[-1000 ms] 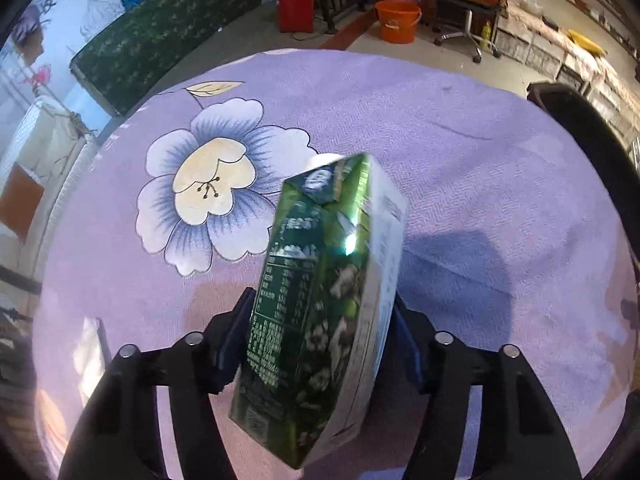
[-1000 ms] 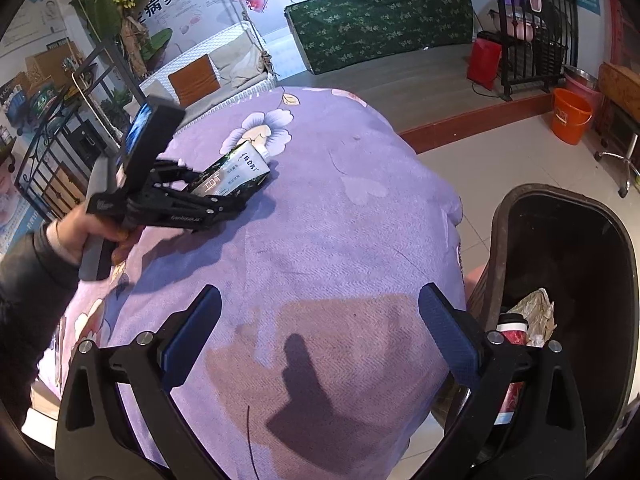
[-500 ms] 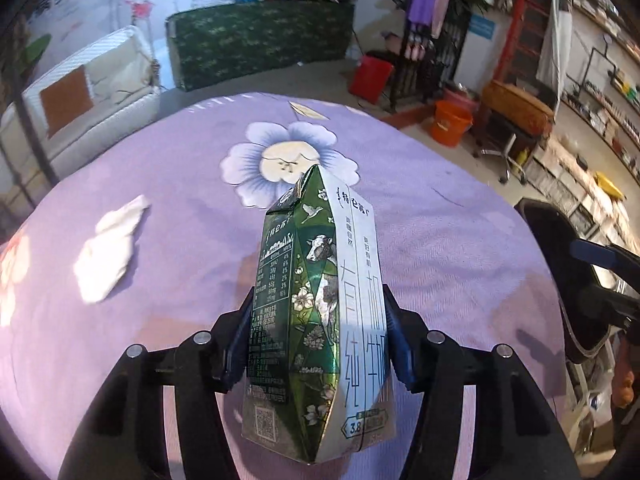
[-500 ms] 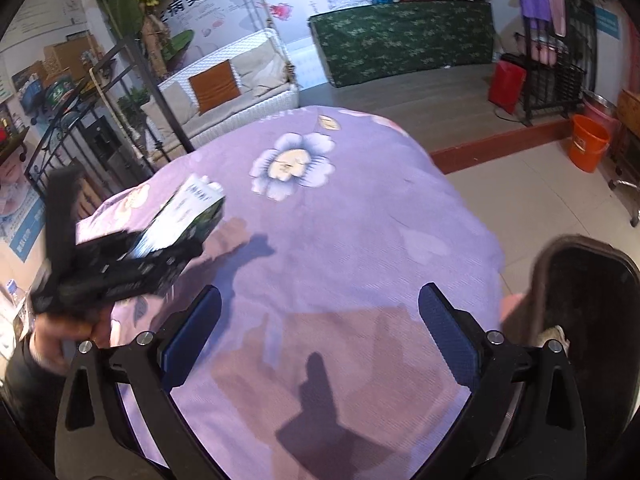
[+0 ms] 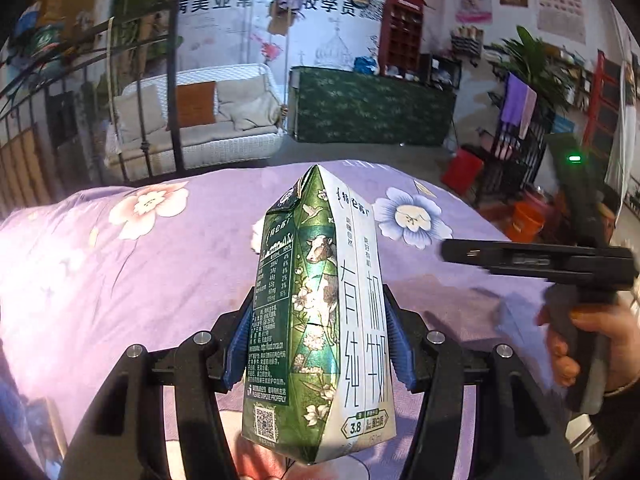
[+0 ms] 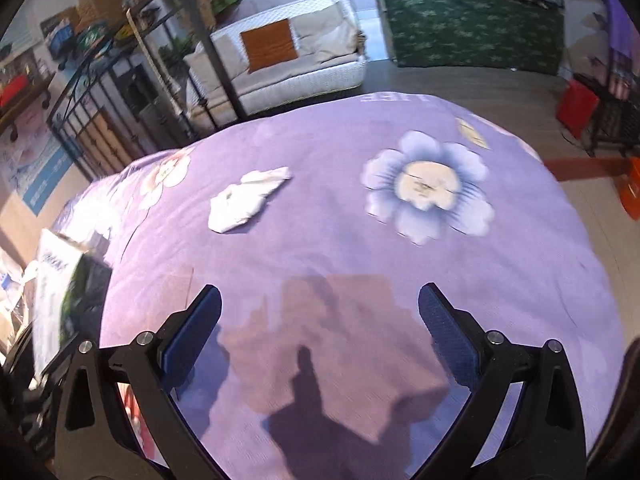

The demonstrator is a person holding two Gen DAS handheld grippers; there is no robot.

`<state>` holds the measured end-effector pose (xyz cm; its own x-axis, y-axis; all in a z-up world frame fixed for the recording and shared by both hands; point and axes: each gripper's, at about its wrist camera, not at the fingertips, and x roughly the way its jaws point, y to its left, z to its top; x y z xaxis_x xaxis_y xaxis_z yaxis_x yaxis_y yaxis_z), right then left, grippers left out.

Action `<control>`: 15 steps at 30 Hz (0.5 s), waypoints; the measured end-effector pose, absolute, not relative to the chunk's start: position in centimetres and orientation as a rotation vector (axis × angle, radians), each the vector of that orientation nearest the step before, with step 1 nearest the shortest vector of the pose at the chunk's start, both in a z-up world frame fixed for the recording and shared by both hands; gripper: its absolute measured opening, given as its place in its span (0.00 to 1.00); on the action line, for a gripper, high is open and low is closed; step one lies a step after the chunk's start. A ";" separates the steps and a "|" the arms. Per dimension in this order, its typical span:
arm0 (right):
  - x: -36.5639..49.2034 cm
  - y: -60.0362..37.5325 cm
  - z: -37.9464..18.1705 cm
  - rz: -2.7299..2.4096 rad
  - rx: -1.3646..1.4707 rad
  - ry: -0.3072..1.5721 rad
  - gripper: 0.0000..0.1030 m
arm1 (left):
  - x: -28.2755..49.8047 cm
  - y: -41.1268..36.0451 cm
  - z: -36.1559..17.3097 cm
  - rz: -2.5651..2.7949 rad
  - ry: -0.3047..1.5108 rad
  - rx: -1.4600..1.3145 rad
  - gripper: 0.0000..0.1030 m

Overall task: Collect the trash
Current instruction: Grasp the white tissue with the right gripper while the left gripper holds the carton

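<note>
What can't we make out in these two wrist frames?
- Left wrist: green-and-white milk carton hides the crumpled white tissue behind it.
- Left wrist: right gripper is motion-blurred.
- Right wrist: the carton is blurred, its print unreadable.
- Trash bin: not visible in either view.

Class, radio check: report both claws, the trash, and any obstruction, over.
Left claw shut on milk carton, held above the purple tablecloth. Right claw open, holding nothing. Crumpled tissue uncollected, nothing blocking it.
</note>
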<state>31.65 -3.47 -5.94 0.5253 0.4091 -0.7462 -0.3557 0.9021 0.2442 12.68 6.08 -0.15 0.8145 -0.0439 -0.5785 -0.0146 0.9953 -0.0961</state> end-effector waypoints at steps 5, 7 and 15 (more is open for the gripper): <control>34.7 3.8 -6.8 0.532 -0.043 0.944 0.94 | 12.0 7.8 -0.3 0.003 0.607 -0.162 0.55; 35.6 6.4 -7.1 0.558 -0.076 0.949 0.94 | 11.7 8.7 -0.6 0.009 0.608 -0.189 0.55; 40.0 13.5 -11.4 0.516 -0.233 1.039 0.63 | 10.7 10.8 -1.6 0.002 0.628 -0.248 0.55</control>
